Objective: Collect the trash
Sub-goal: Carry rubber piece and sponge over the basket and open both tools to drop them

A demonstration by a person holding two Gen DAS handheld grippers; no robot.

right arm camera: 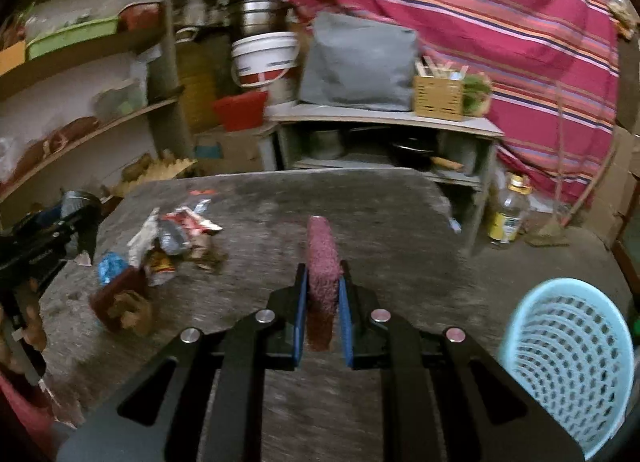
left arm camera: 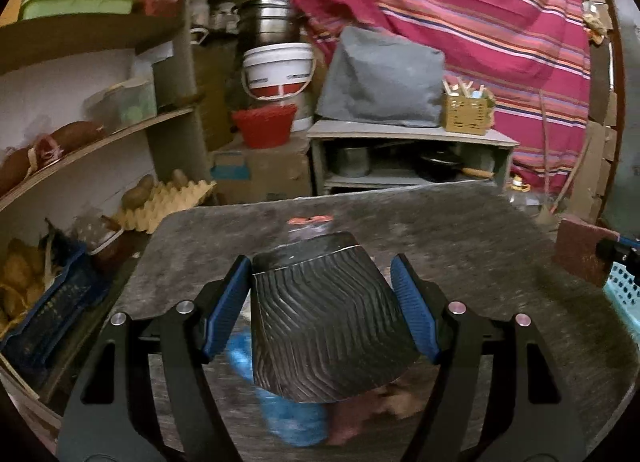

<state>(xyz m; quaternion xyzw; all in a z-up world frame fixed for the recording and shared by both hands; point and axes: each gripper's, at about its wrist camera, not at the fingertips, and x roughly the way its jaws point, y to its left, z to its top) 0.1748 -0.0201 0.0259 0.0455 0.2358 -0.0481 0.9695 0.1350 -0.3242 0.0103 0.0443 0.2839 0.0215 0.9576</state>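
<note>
Filling the lower frame, a grey bench (right arm camera: 360, 198) was seen, trash wrappers (right arm camera: 172, 238) heaped at its left. A maroon pad (right arm camera: 322, 262) was clenched by the right tongs (right arm camera: 323, 302); a dark ribbed cup (left arm camera: 324, 318) was gripped by the left tongs (left arm camera: 320, 302). Shelves (left arm camera: 100, 134) were seen upper left, a striped cloth (right arm camera: 480, 22) upper right, a blue basket (right arm camera: 568, 358) lower right.

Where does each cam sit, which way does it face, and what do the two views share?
Left wrist: on the left gripper, looking forward and down over the table; its blue pads flank a dark ribbed dustpan; the right gripper's tip and scrub pad show at the right edge.
Right wrist: on the right gripper, shut on the maroon scrub pad; wrapper pile, blue basket; the left gripper shows at the left edge.
Shared: table, white bucket, striped cloth.
</note>
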